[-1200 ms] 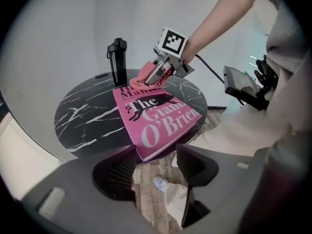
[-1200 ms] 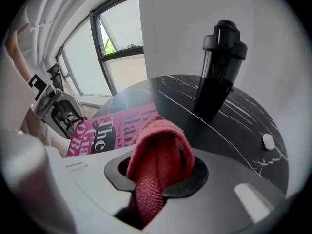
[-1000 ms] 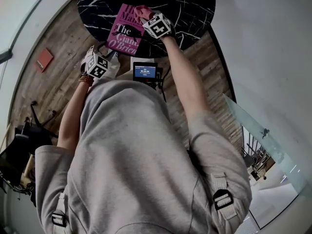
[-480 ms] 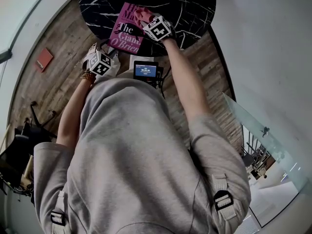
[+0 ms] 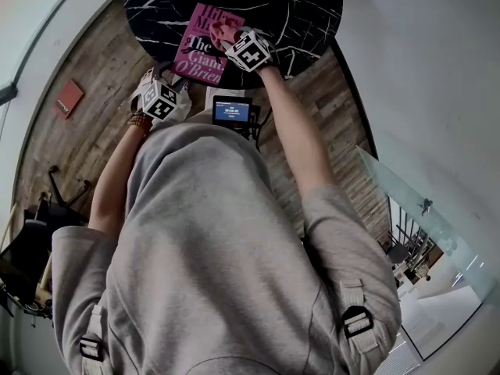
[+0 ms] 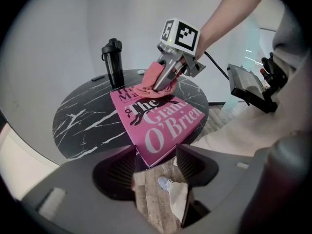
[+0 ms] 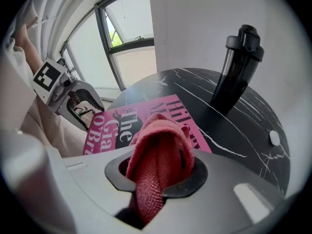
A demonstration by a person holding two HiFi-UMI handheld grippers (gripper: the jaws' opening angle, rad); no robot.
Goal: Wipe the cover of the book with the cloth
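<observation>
A pink book (image 5: pixel 200 51) lies on the round black marble table (image 5: pixel 305 14). My right gripper (image 5: pixel 231 41) is shut on a red cloth (image 5: pixel 221 31) and presses it on the far part of the cover. In the right gripper view the cloth (image 7: pixel 158 155) fills the jaws, with the book (image 7: pixel 114 126) beyond. The left gripper view shows the book (image 6: pixel 161 126), the cloth (image 6: pixel 150 83) and the right gripper (image 6: pixel 165 82) on it. My left gripper (image 5: pixel 162 98) hangs open just off the table edge by the book's near corner, its jaws (image 6: pixel 153 167) holding nothing.
A black bottle (image 7: pixel 238 69) stands on the far side of the table, also seen from the left gripper view as the bottle (image 6: pixel 113 62). A small white object (image 7: pixel 274 138) lies near the table's rim. A screen device (image 5: pixel 233 113) hangs at my chest. Wooden floor surrounds the table.
The right gripper has slid the cloth a little toward me over the upper part of the cover. The left gripper has hardly moved.
</observation>
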